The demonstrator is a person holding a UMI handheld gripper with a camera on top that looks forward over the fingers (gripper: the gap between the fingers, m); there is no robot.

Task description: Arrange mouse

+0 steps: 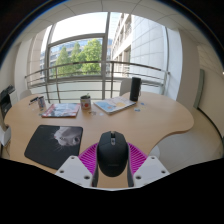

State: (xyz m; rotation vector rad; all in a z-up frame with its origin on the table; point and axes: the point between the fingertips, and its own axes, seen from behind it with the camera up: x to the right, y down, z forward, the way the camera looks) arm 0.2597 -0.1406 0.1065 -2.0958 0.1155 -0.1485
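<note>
A black computer mouse sits between my two fingers, its front pointing away from me over the wooden table. My gripper is shut on the mouse, and the magenta pads press against its left and right sides. A dark mouse mat lies on the table just left of the fingers. I cannot tell whether the mouse rests on the table or is lifted off it.
Beyond the fingers on the table are a small cup, a magazine, some papers and a tall black speaker. The table's curved edge runs on the right. Large windows stand behind.
</note>
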